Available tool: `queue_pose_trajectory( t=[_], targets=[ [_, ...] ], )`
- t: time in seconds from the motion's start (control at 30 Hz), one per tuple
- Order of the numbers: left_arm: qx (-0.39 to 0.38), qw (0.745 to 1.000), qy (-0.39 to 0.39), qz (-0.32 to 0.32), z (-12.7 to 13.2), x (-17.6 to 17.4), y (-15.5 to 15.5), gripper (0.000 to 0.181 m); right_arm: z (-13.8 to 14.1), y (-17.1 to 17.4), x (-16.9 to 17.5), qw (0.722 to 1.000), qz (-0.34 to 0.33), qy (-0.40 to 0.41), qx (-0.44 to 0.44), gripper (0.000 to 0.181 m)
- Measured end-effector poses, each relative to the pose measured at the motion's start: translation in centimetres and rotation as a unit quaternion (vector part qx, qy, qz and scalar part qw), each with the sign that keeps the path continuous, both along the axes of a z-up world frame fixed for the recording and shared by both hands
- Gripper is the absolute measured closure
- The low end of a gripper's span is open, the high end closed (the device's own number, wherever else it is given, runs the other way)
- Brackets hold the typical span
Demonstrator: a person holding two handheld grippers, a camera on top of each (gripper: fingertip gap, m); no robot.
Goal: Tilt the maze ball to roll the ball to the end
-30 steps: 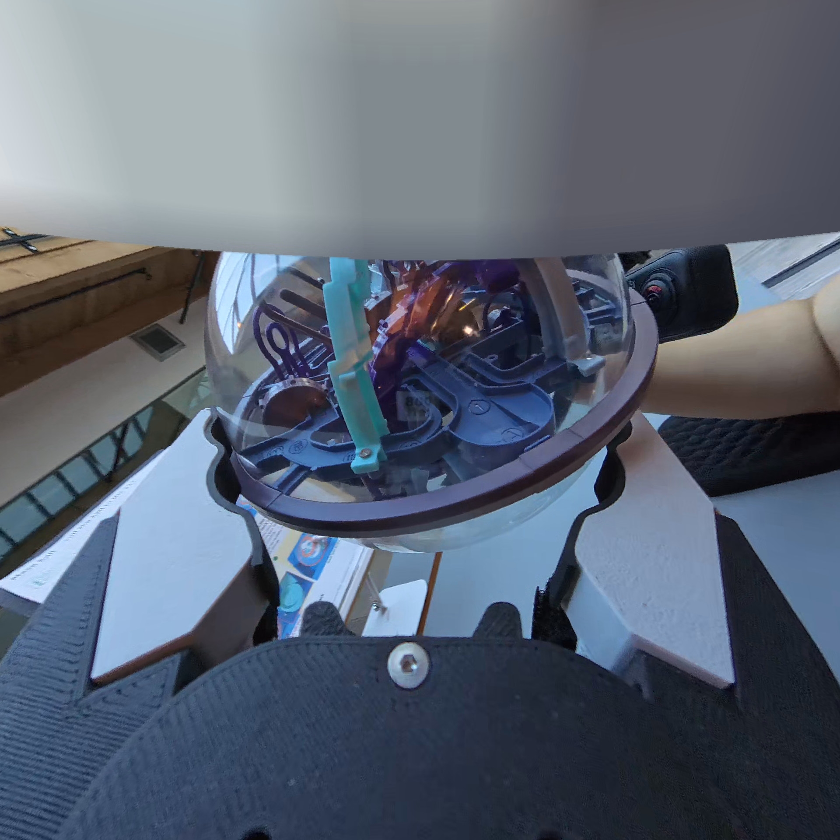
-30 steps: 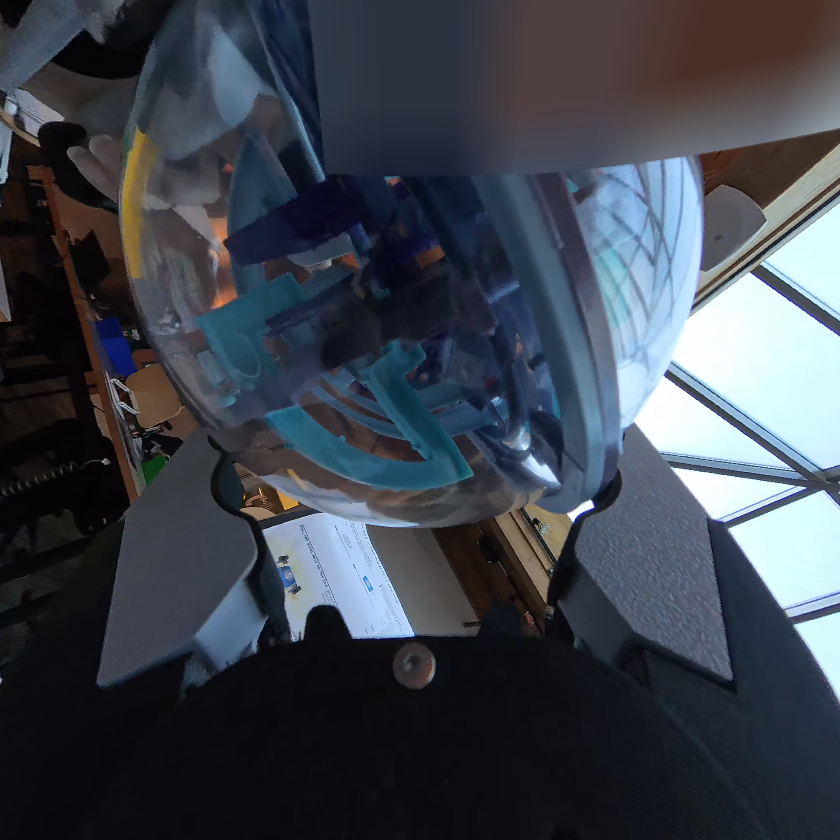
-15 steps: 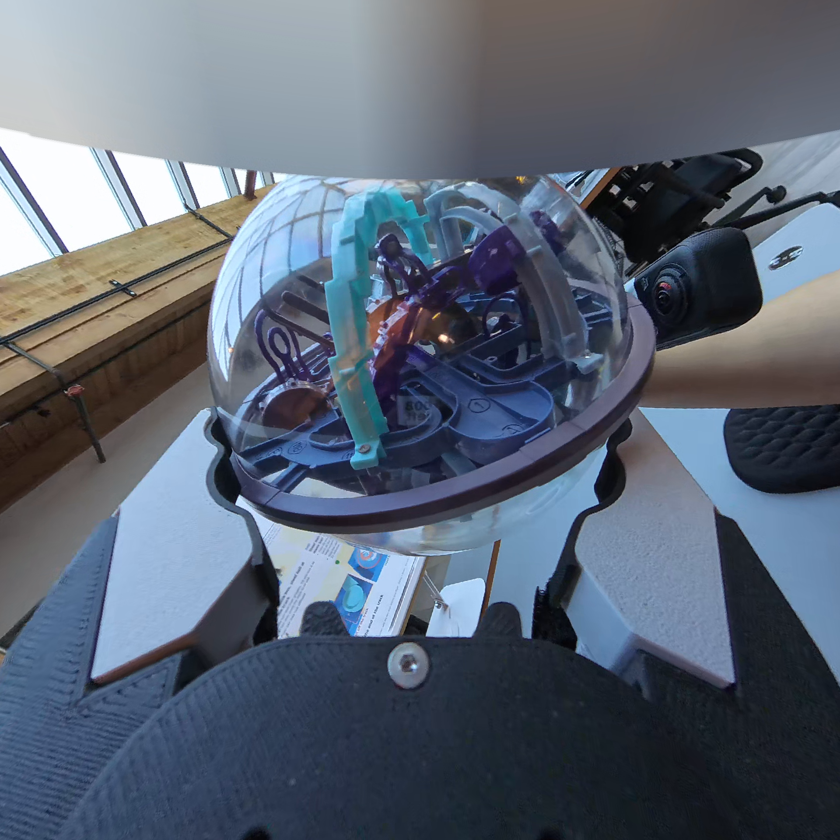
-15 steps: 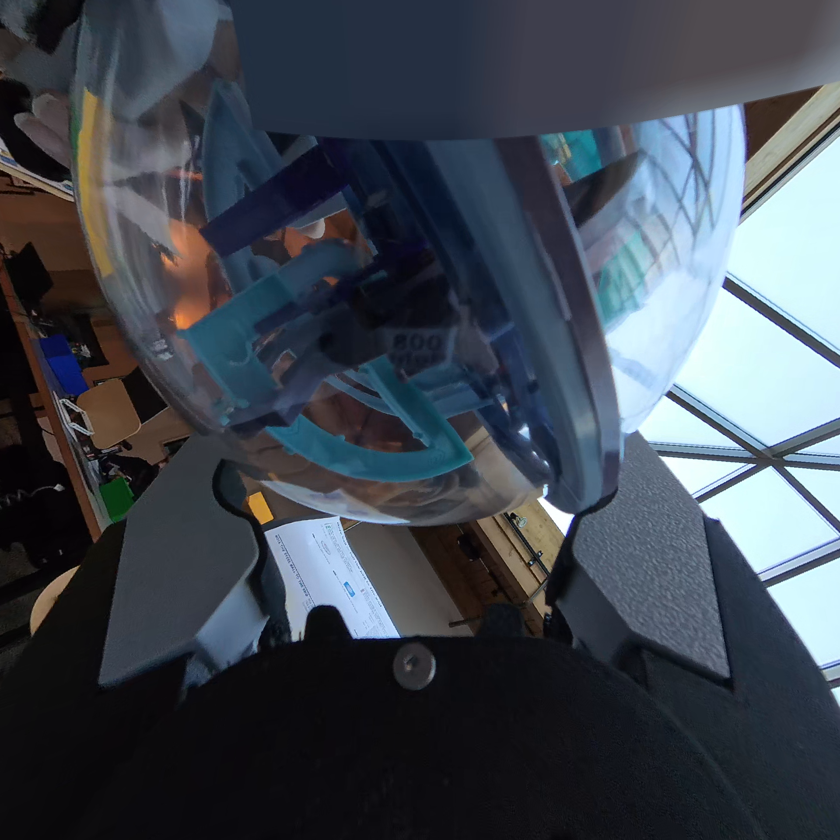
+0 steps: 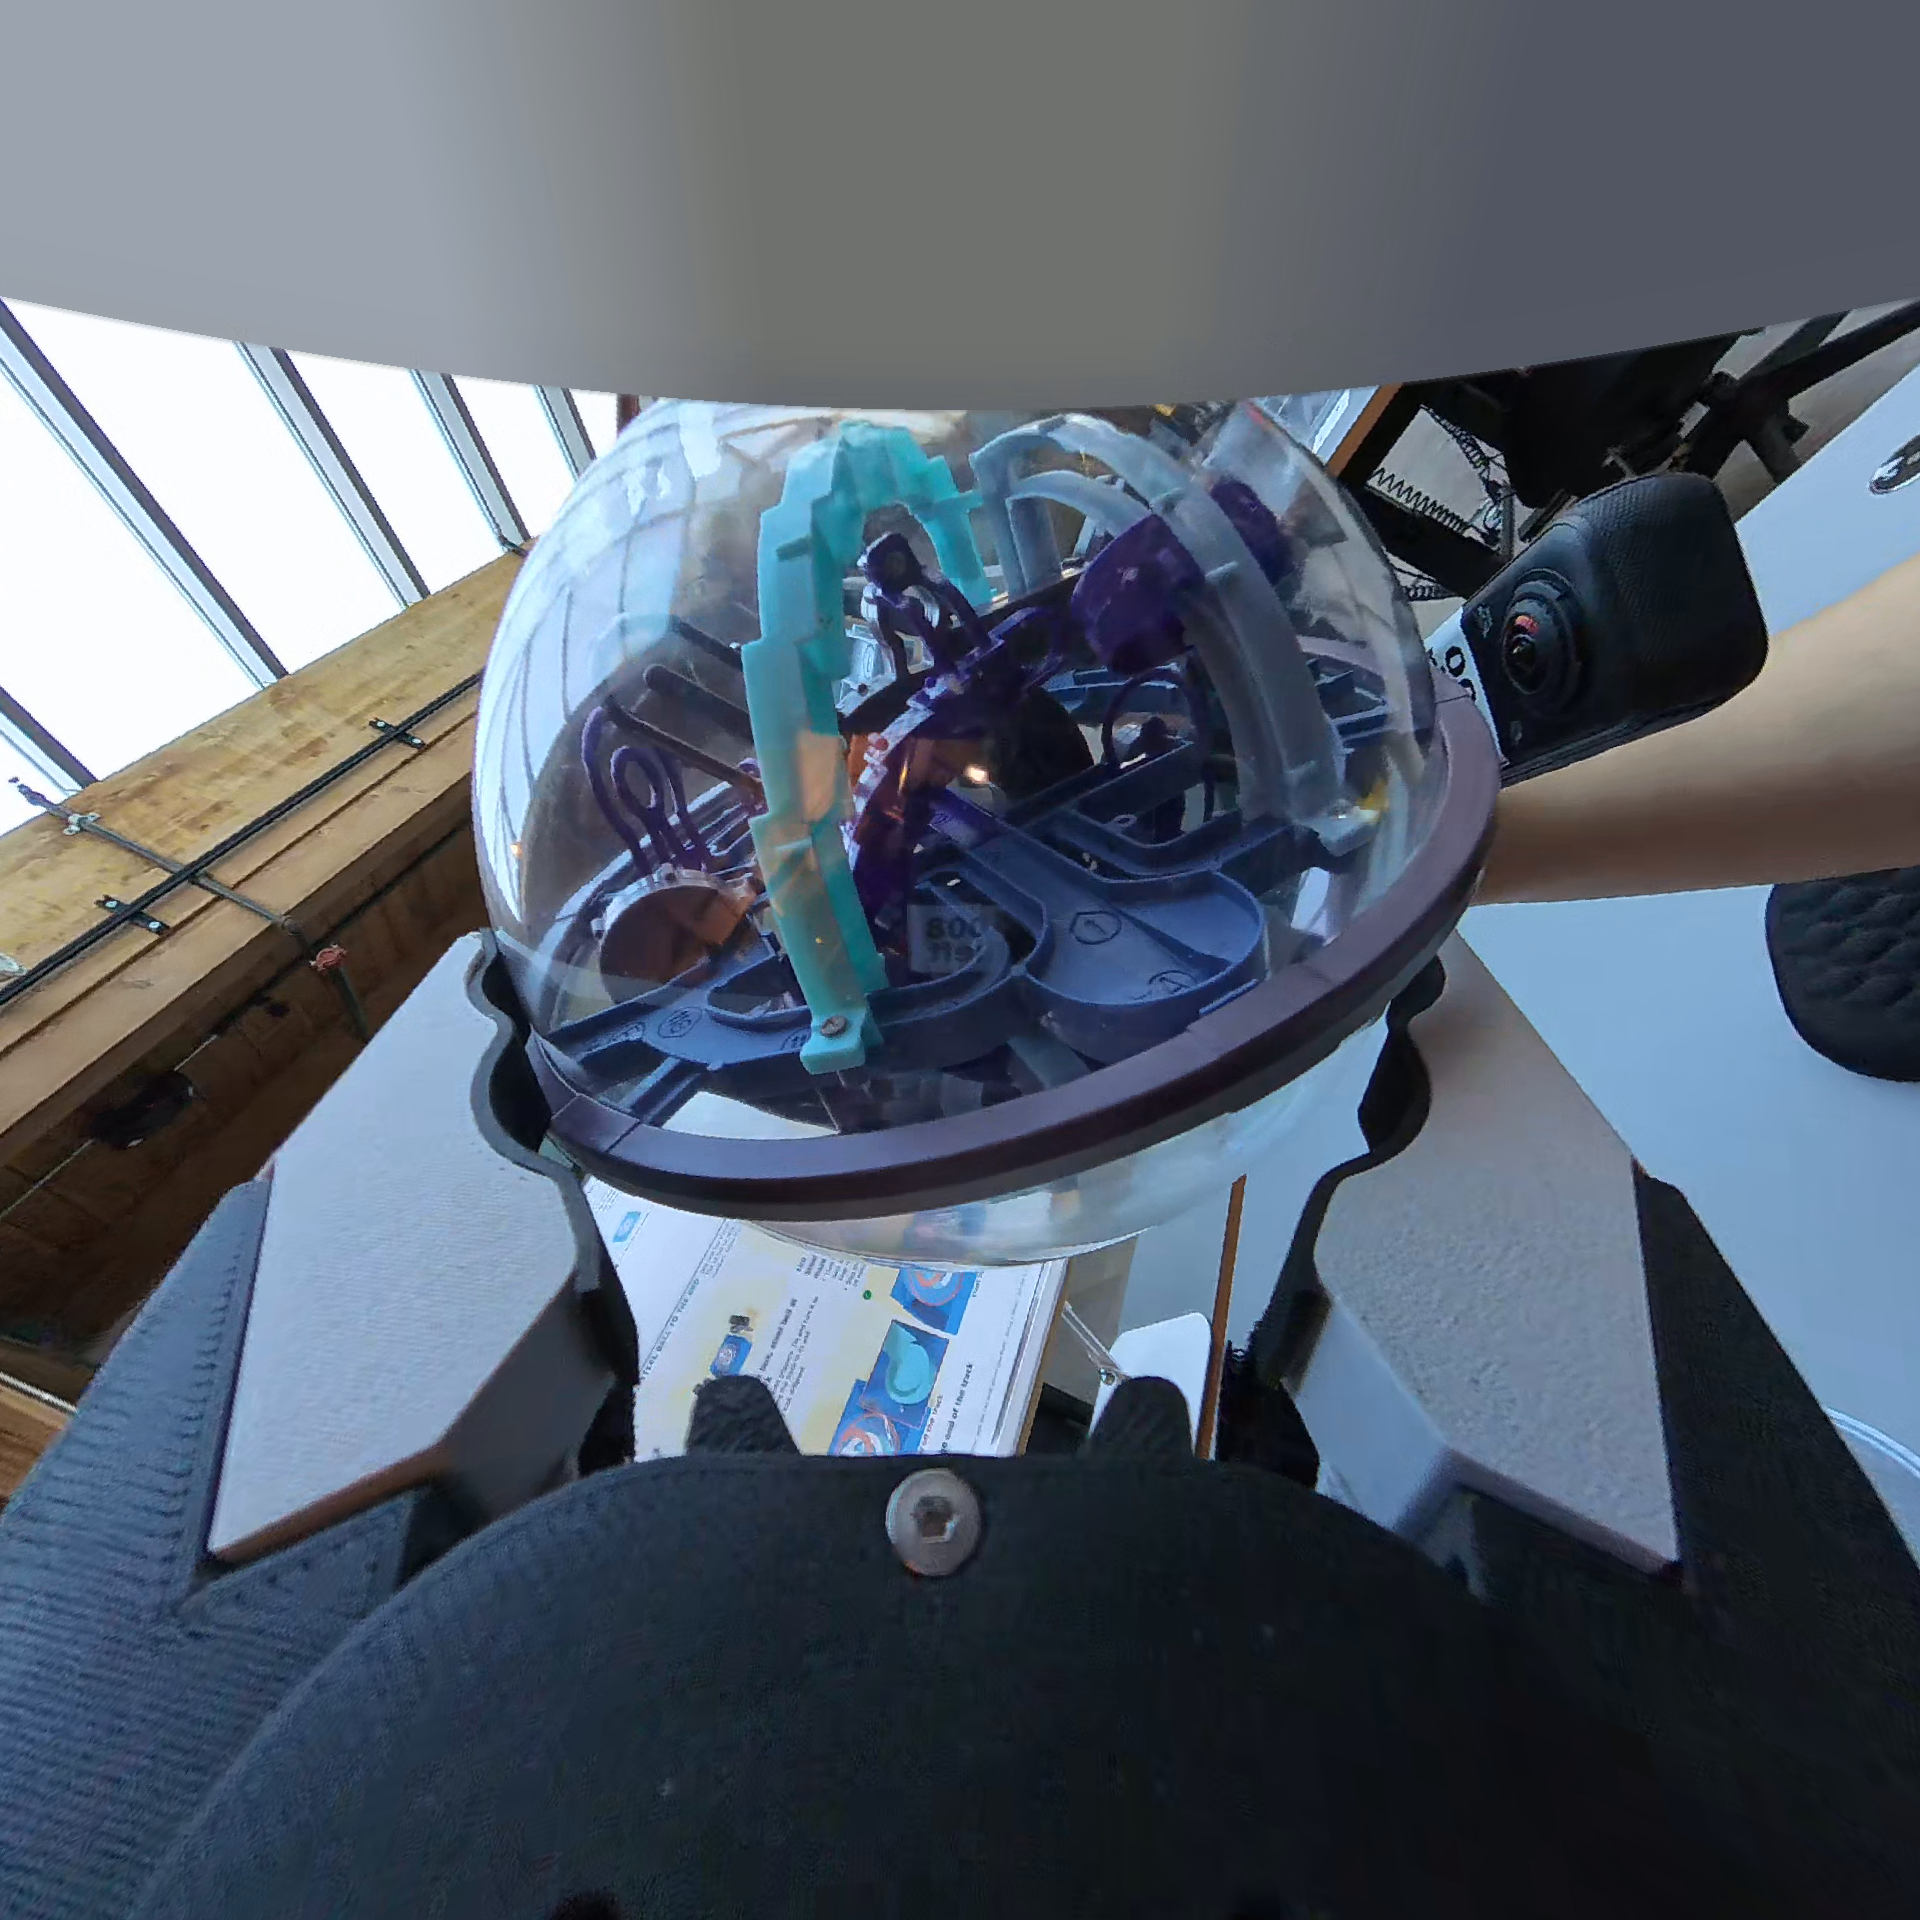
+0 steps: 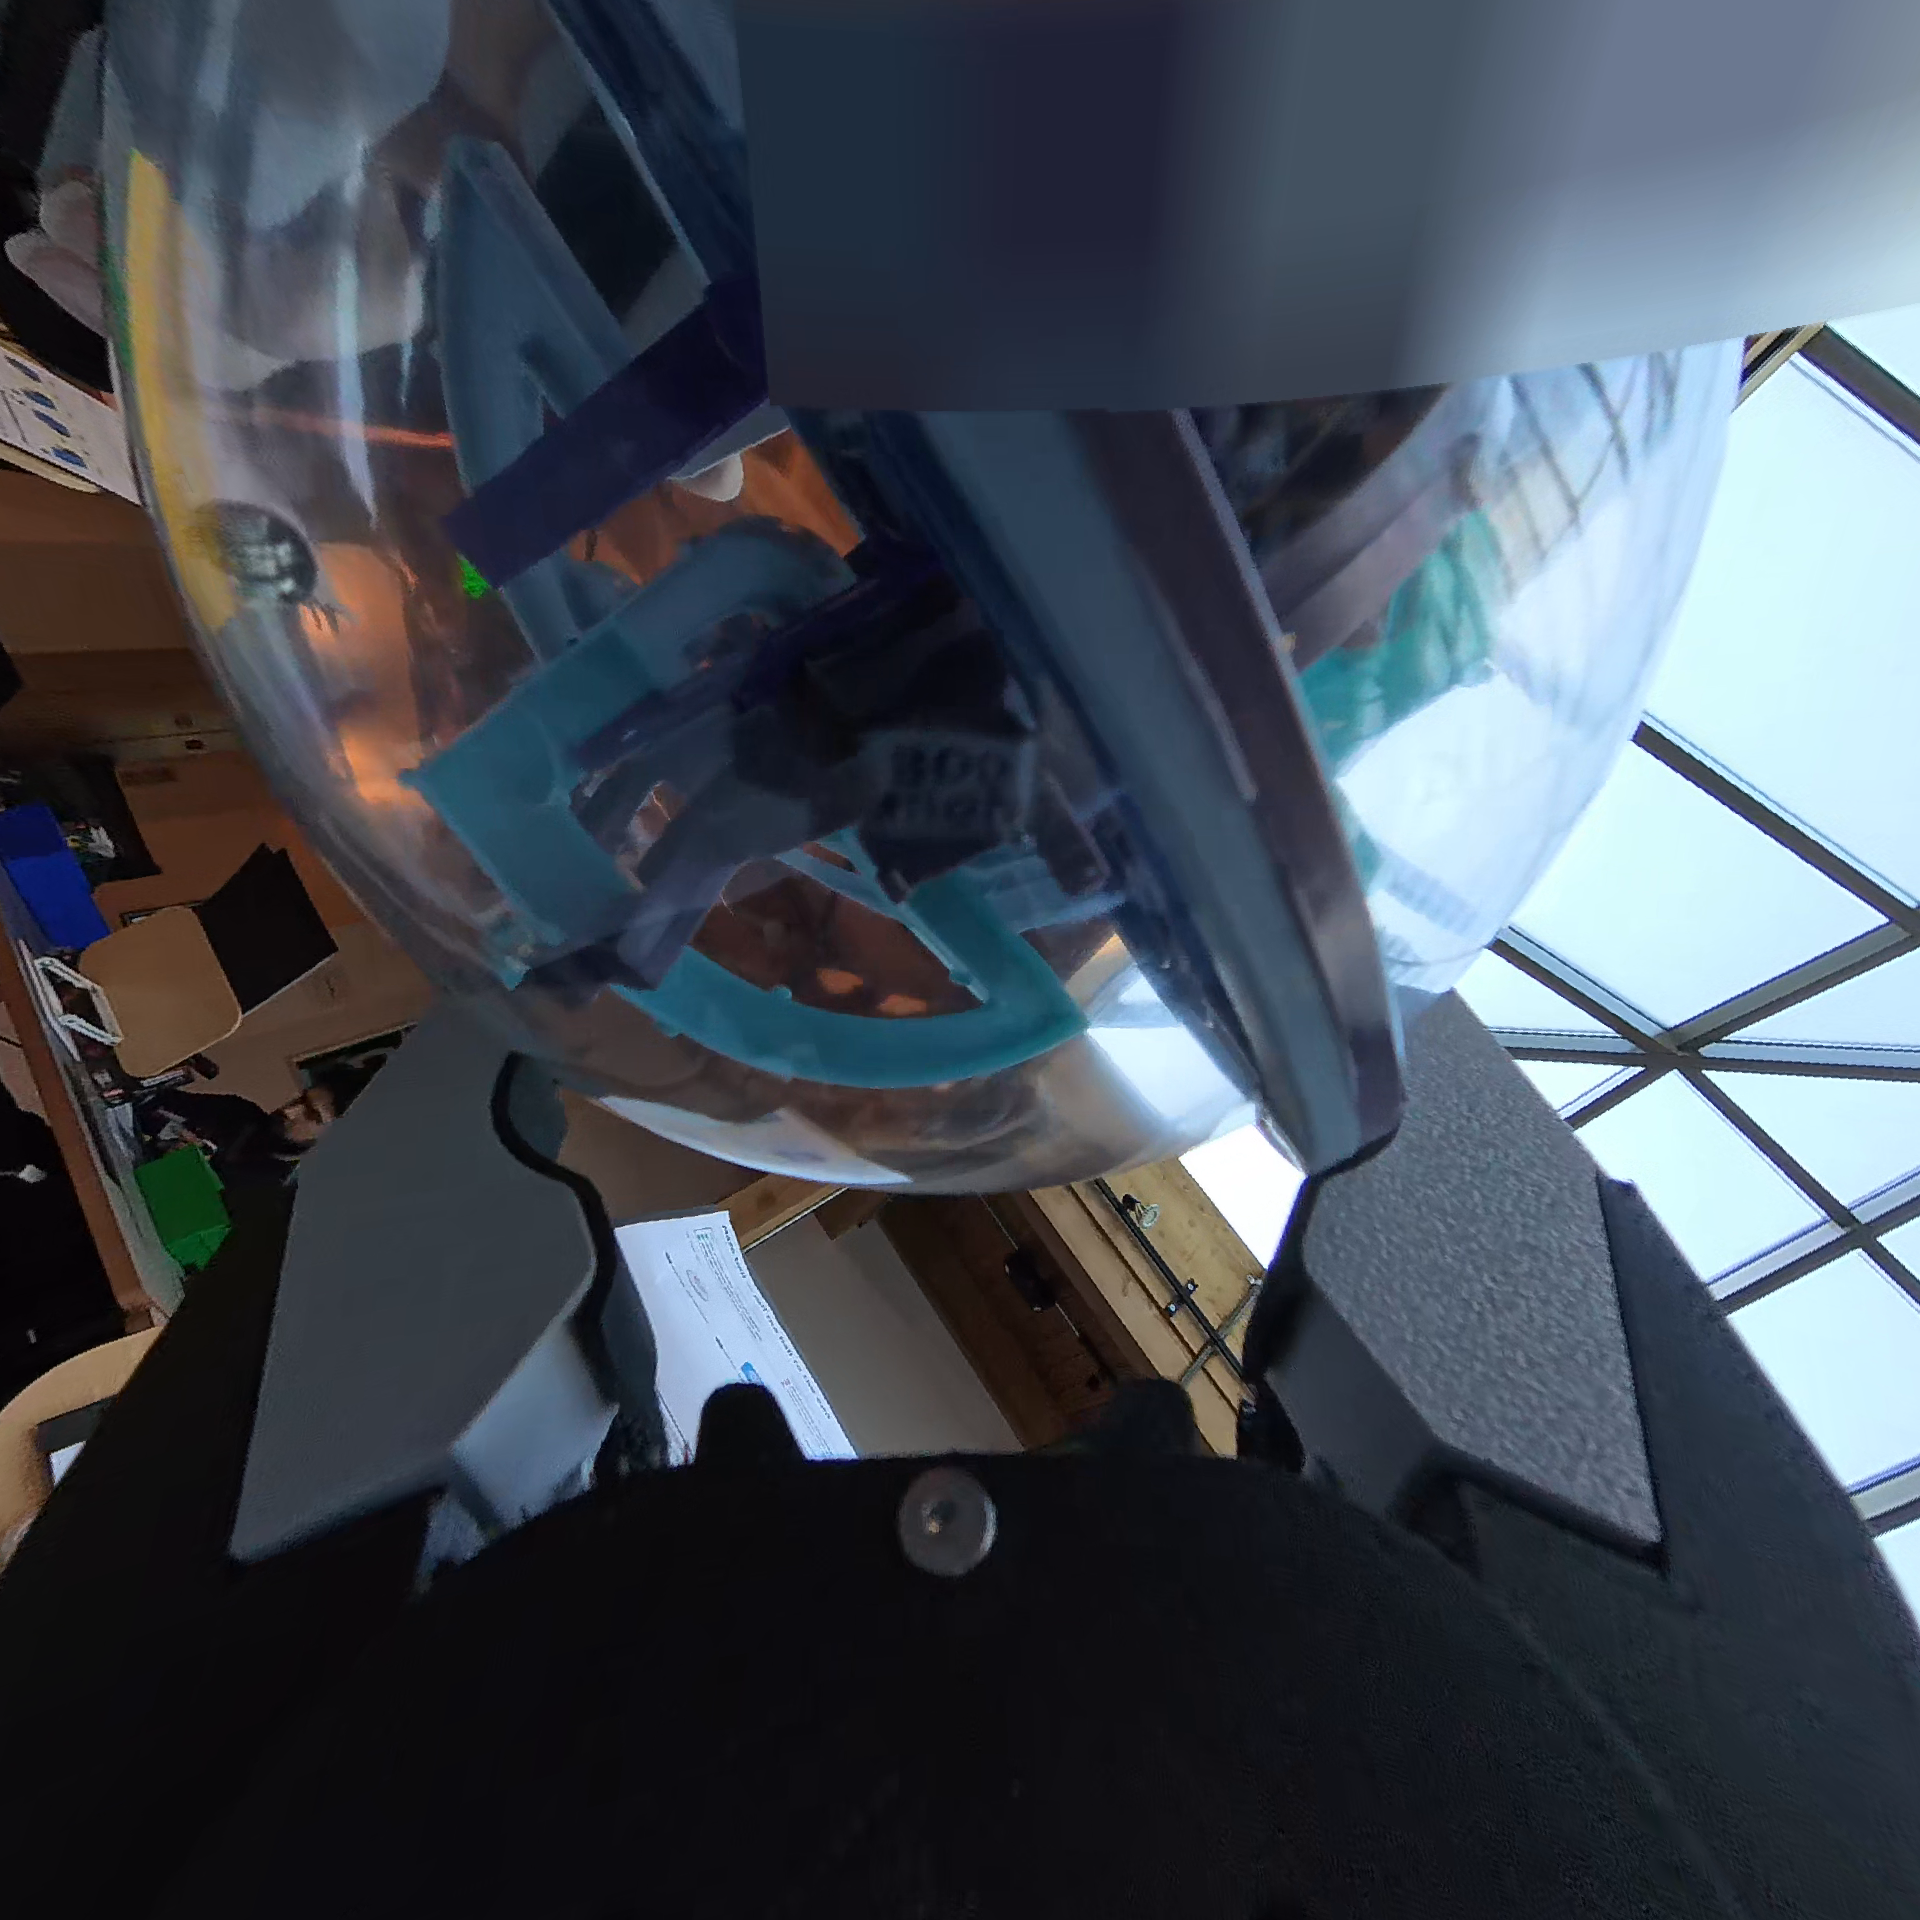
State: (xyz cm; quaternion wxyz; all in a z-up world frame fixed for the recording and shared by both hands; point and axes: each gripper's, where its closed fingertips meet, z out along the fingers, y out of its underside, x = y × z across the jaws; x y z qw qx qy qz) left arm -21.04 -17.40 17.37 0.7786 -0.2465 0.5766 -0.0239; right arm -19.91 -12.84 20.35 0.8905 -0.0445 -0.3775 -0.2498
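The maze ball point(image 5: 1039, 831) is a clear sphere with a dark purple equator band point(image 5: 935, 1164), a teal arch point(image 5: 810, 831) and navy and purple tracks inside. My left gripper point(image 5: 951, 1039) is shut on it, fingers pressing the band on both sides. My right gripper point(image 6: 935, 1122) is also shut on the maze ball point(image 6: 727, 727), where the band point(image 6: 1299, 883) runs steeply at the right. The right gripper's camera point(image 5: 1600, 644) and a forearm point(image 5: 1714, 790) show at the ball's right. The ball is held in the air, tilted. I cannot make out the small rolling ball.
A printed sheet point(image 5: 831, 1340) lies below the ball on a white table point(image 5: 1662, 1091), with a black padded object point(image 5: 1860, 966) at right. A wooden beam point(image 5: 208, 831) and windows point(image 5: 156, 520) are behind. The right wrist view shows skylight panes point(image 6: 1714, 935), a chair point(image 6: 166, 987) and a green box point(image 6: 182, 1205).
Both grippers have swung together with the ball still clamped. The left view's background shifted from wall to windows and more of the dome shows. In the right view the ball looms larger.
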Motion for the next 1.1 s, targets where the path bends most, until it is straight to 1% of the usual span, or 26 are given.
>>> queue_pose_trajectory(
  t=[0.03, 0.2, 0.33, 0.47, 0.53, 0.7, 0.8, 0.93, 1.1],
  targets=[
    [0.0, 1.0, 0.0, 0.0, 0.0, 0.0, 0.1, 0.023, 0.0, 0.0, 0.0, 1.0, -0.001, -0.001, 0.001, 0.031],
    [-0.004, 1.0, 0.0, -0.004, 0.0, -0.2, 0.3, 0.023, 0.0, 0.2, -0.1, 1.0, -0.008, -0.003, -0.001, 0.031],
    [-0.008, 1.0, -0.001, -0.005, 0.1, -0.2, 0.0, 0.023, -0.1, 0.1, -0.3, 1.0, 0.009, 0.001, -0.01, 0.031],
    [-0.003, 1.0, 0.007, 0.008, 0.0, -0.3, -0.1, 0.023, -0.3, 0.2, -0.5, 0.999, 0.025, 0.012, -0.016, 0.031],
    [0.001, 1.0, 0.01, 0.011, 0.0, -0.3, -0.3, 0.023, -0.3, 0.1, -0.6, 0.999, 0.03, 0.014, -0.016, 0.033],
    [0.006, 1.0, 0.01, 0.008, 0.1, -0.4, -0.3, 0.023, -0.2, 0.0, -0.6, 1.0, 0.025, 0.013, -0.014, 0.031],
    [0.003, 1.0, 0.007, -0.015, 0.1, -0.8, -0.2, 0.023, -0.2, -0.1, -0.9, 1.0, 0.008, 0.005, -0.007, 0.033],
    [-0.013, 0.999, 0.003, -0.047, 0.1, -1.7, 0.5, 0.023, -0.2, 0.1, -1.5, 0.999, -0.028, -0.016, -0.003, 0.031],
    [-0.018, 0.995, -0.004, -0.095, 0.3, -2.8, 0.6, 0.023, 0.1, -0.3, -2.5, 0.997, -0.066, -0.037, 0.006, 0.031]
  ],
)
